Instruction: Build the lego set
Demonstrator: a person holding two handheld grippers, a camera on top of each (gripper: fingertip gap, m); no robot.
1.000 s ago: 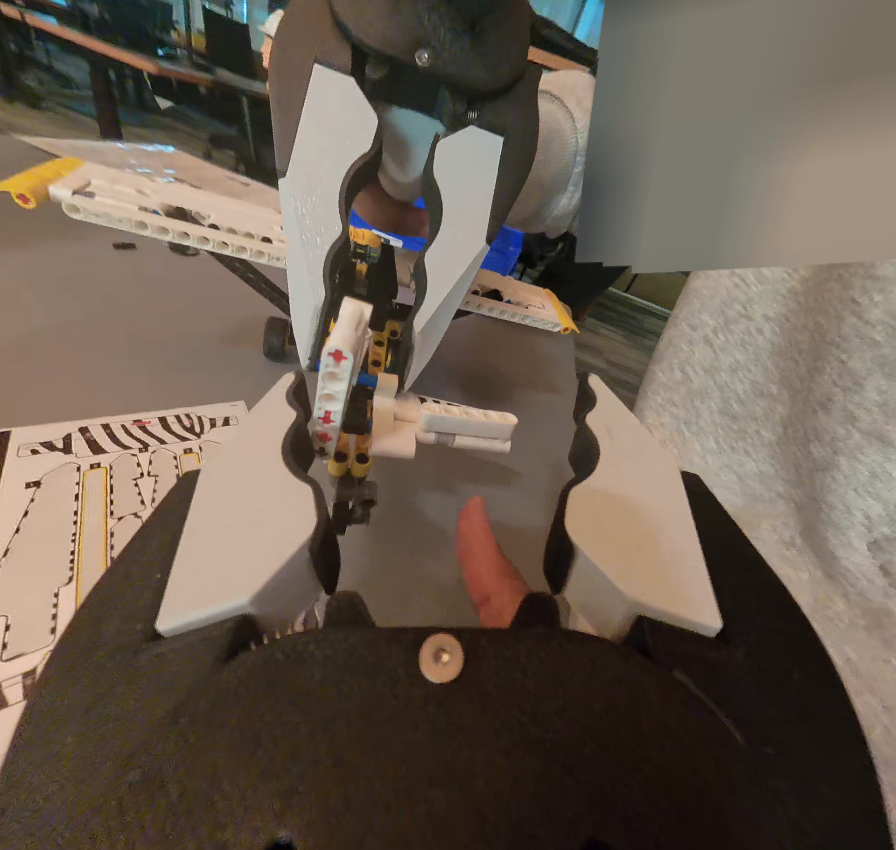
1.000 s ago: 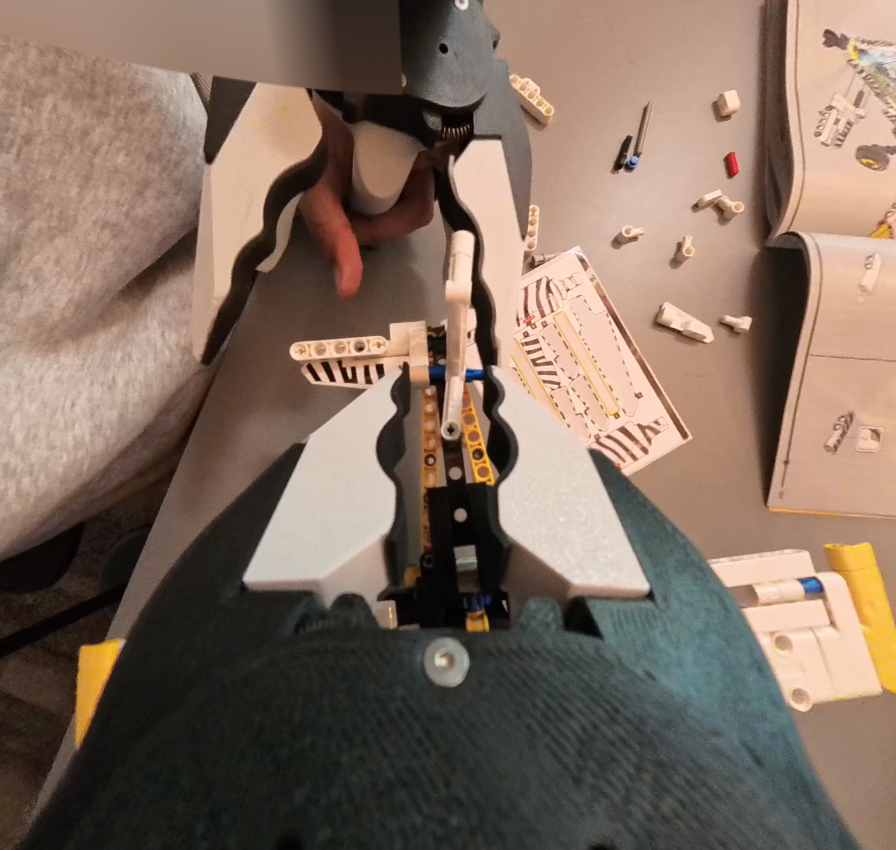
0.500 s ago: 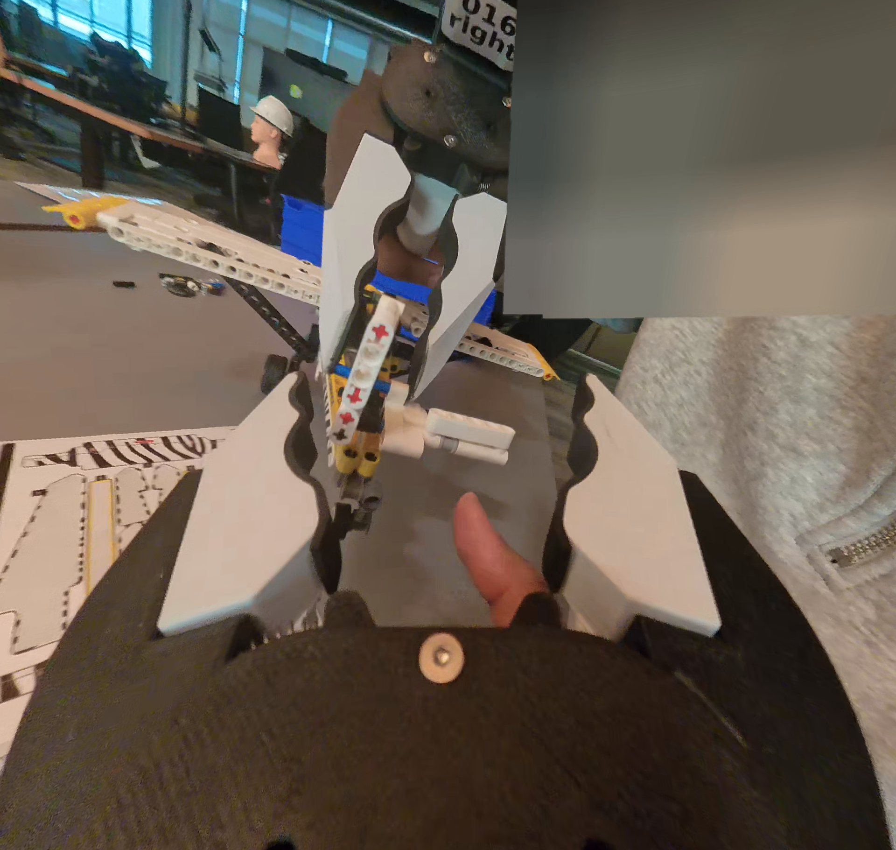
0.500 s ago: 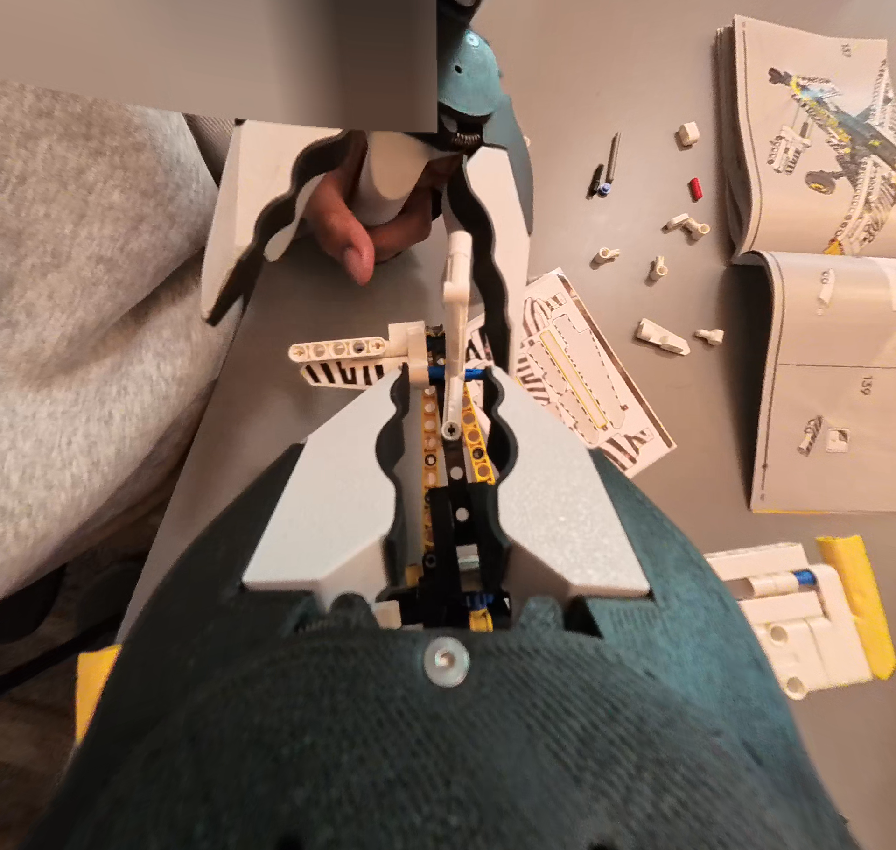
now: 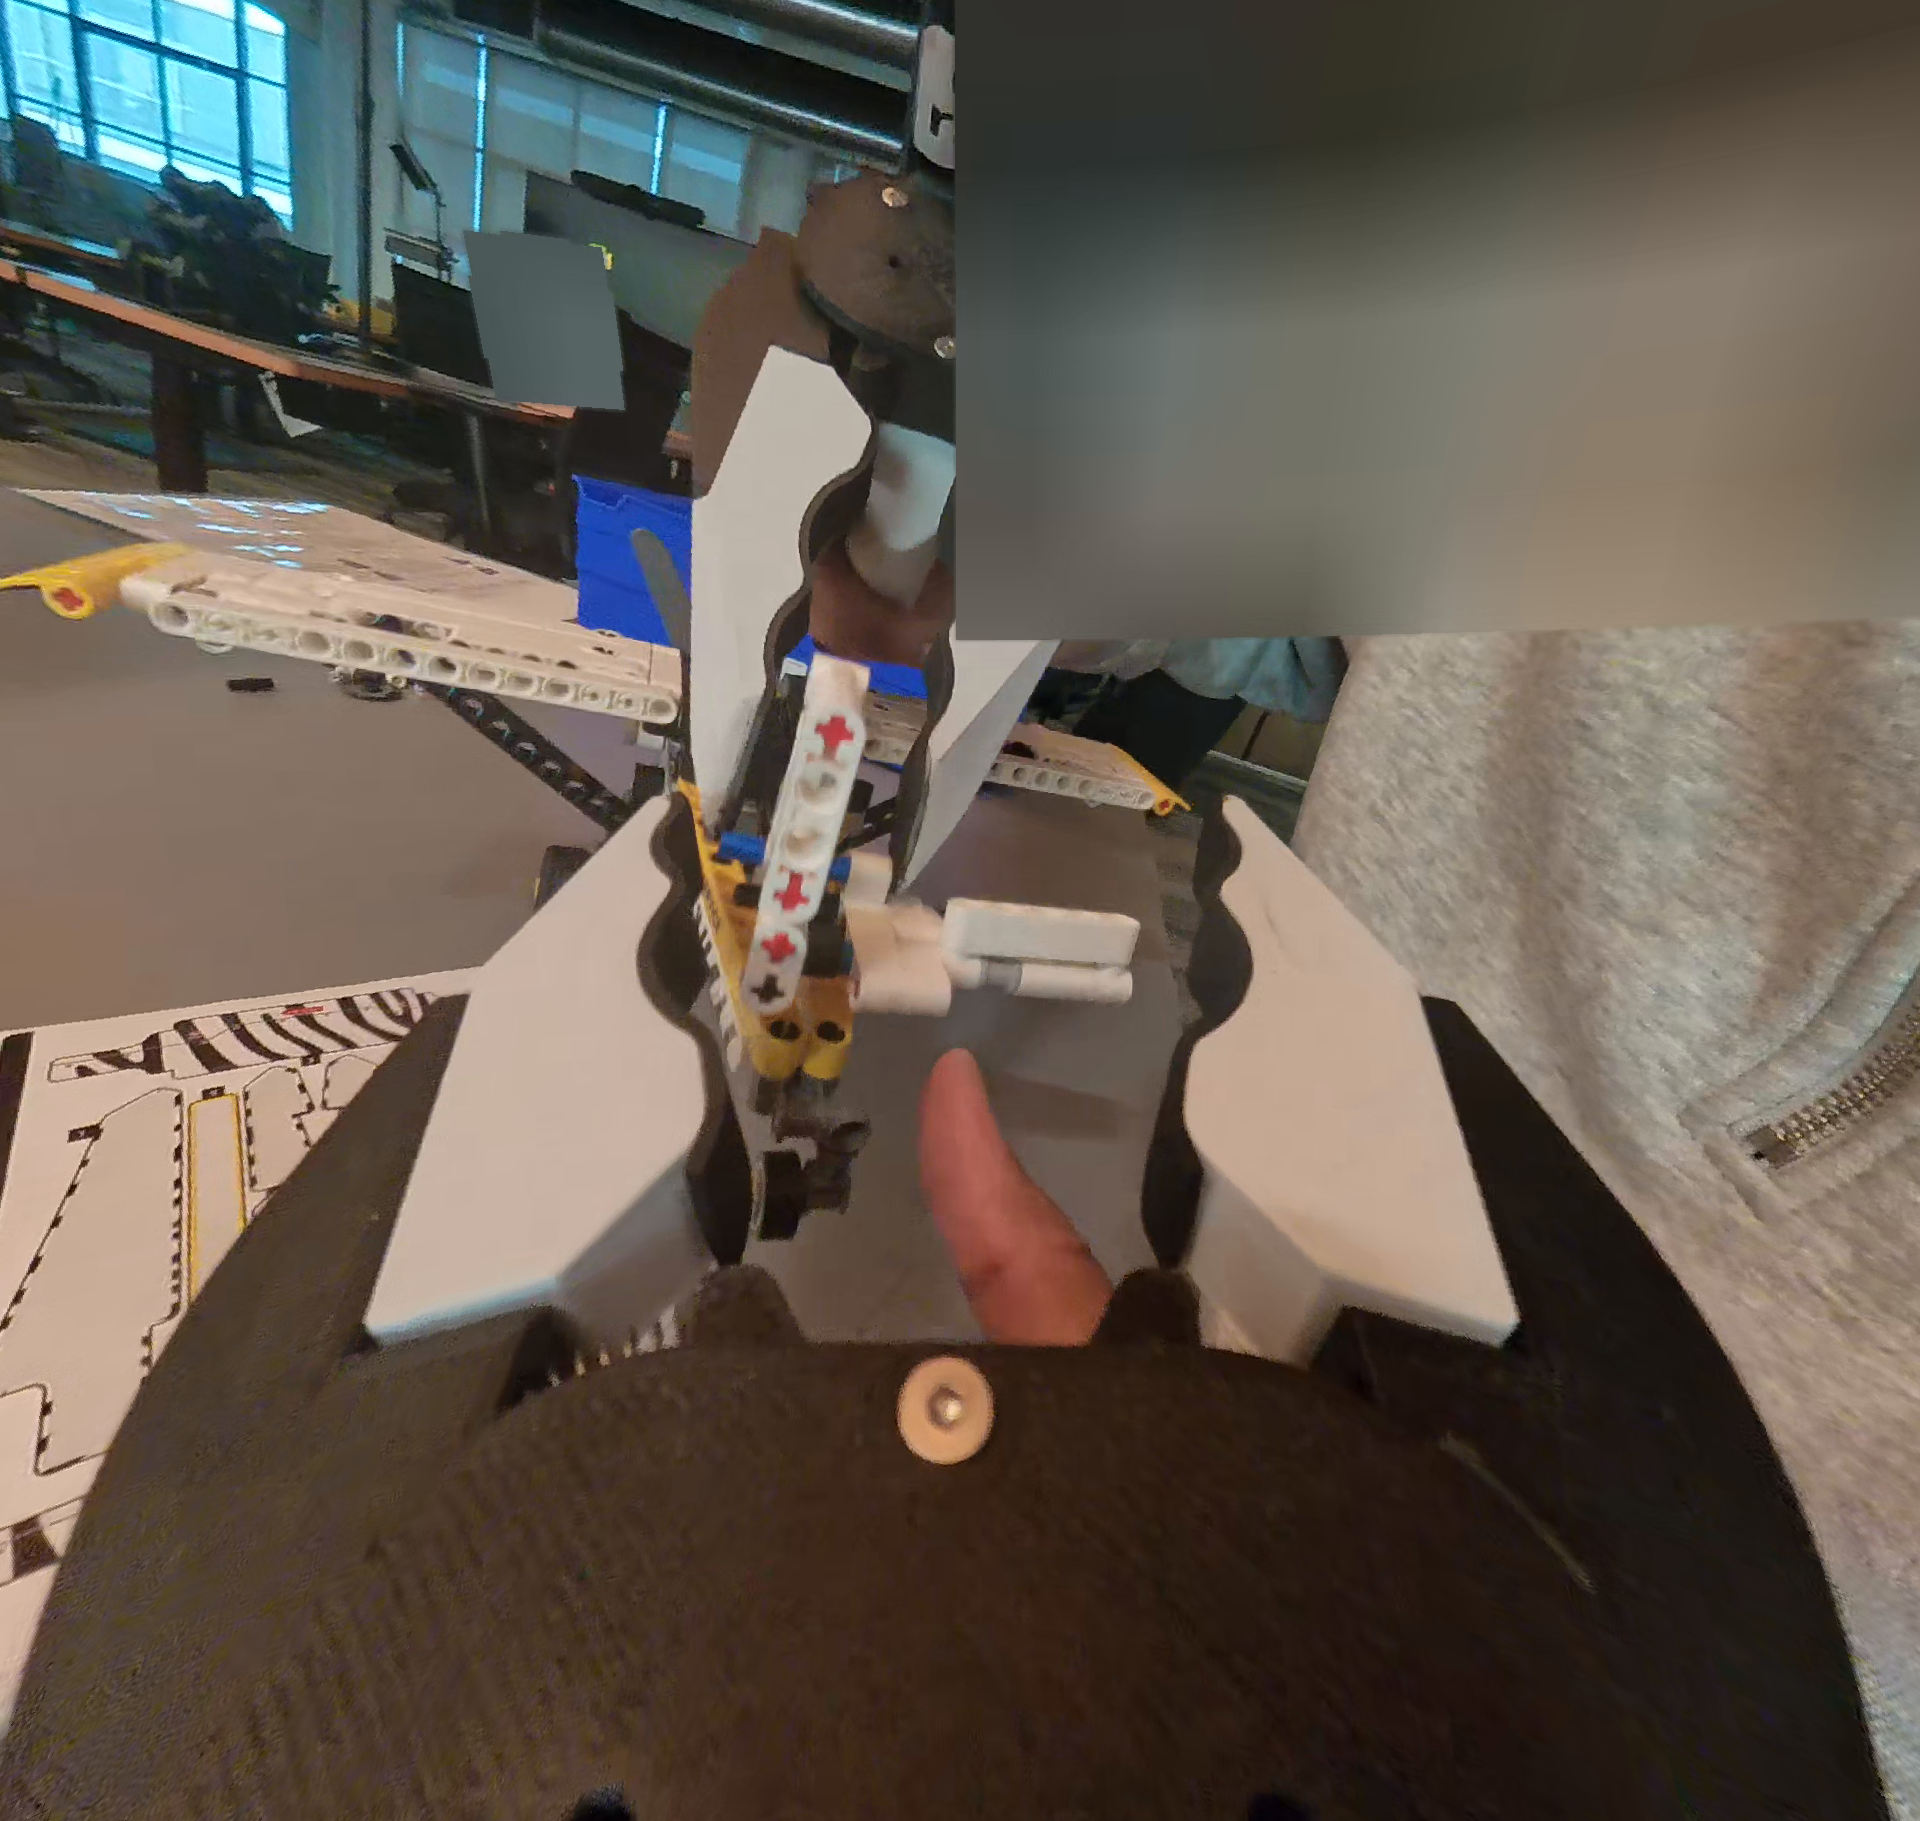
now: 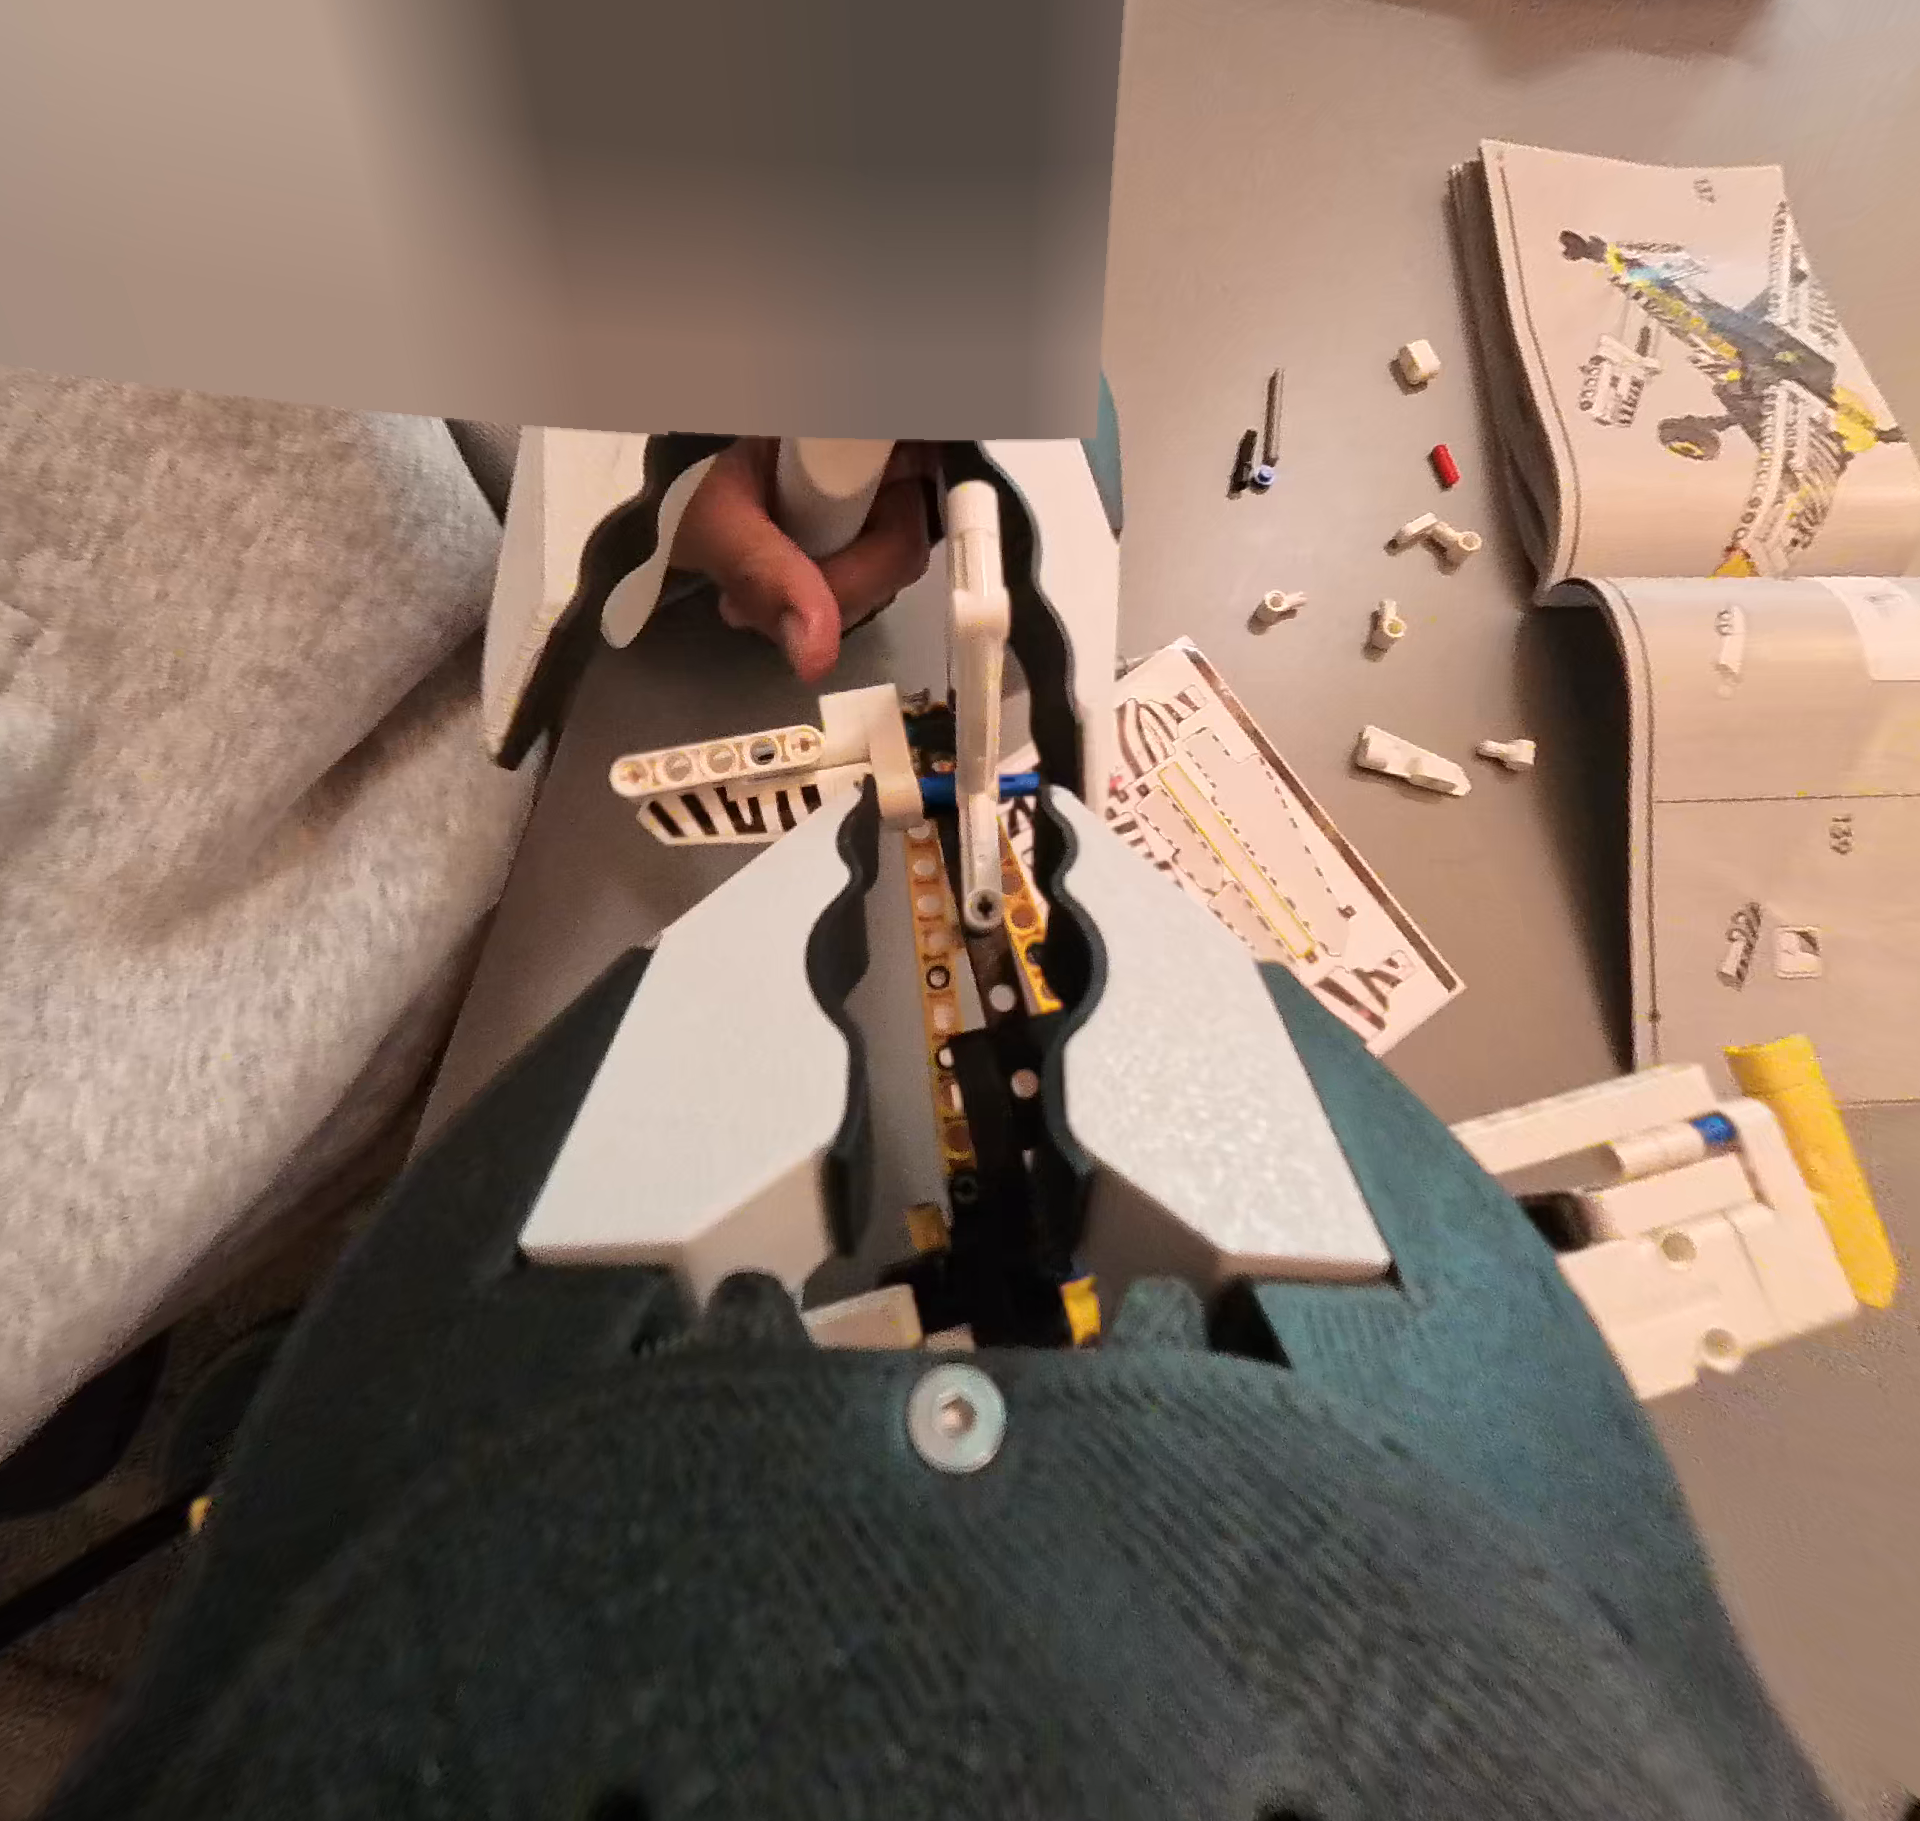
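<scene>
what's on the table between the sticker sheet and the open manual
Loose small lego pieces lie scattered on the grey table between the sticker sheet and the manual; the right wrist view shows it.

1. The right tongs (image 6: 956,950) have their jaws drawn close together, clamped on the lego assembly (image 6: 961,1023), which runs lengthwise between them.
2. The left tongs (image 5: 940,1002) face the right ones with jaws spread wide, gripping nothing.
3. A bare finger (image 5: 987,1210) of the left hand pokes forward between the left jaws, near their base.
</scene>
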